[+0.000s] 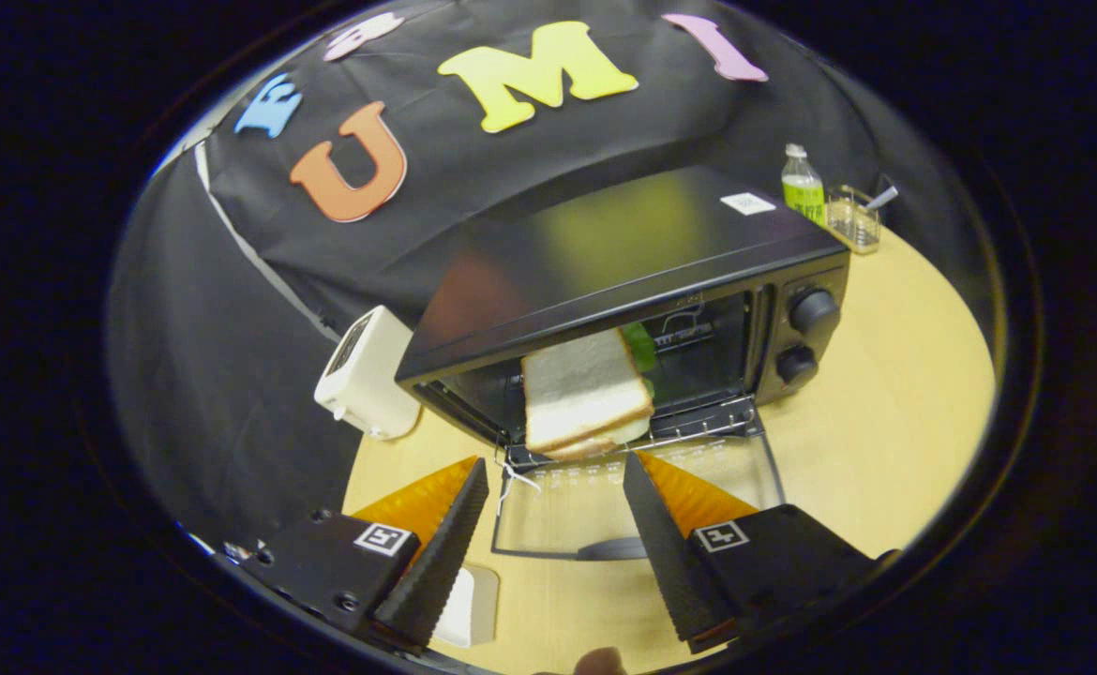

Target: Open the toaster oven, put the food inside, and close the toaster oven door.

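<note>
Two fingers (556, 469) spread wide, empty, before open toaster oven (623, 281); sandwich (581, 394) inside; white toaster (366, 375) beside.

Wooden table (905, 394), toaster oven (623, 272), white toaster (366, 375), bottle (803, 186)

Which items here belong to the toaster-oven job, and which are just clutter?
Job: toaster oven, its open door, sandwich on the rack, open gripper just short of it.
Clutter: white toaster, bottle, clear holder.
</note>
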Tool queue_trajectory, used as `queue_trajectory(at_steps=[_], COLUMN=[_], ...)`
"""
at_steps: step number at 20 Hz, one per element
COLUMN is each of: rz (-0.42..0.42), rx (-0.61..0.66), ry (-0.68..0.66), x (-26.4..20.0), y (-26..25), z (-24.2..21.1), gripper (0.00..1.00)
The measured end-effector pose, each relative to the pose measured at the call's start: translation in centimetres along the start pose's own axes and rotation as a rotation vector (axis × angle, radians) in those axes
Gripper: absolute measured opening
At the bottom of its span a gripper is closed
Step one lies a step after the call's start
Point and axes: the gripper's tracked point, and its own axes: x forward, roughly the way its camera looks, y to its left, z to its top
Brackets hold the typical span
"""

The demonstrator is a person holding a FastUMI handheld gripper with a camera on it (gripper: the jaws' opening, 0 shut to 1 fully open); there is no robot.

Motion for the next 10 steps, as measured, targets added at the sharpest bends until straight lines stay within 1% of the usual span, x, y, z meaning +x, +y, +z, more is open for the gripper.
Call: queue_trajectory(at_steps=[2, 4, 7, 8, 10], rz=[-0.027, -0.051, -0.092, -0.107, -0.128], rx=[-0.066, -0.098, -0.144, -0.16, -0.181], ry=[-0.013, -0.021, 0.001, 0.014, 0.056], x=[-2.2, -4.1, -6.9, -7.3, -6.8], y=[-0.3, -0.7, -1.6, -2.0, -3.1], z=[-0.5, -1.3, -3.9, -4.9, -7.0], gripper=[0.95, 0.95, 0.95, 0.95, 0.95])
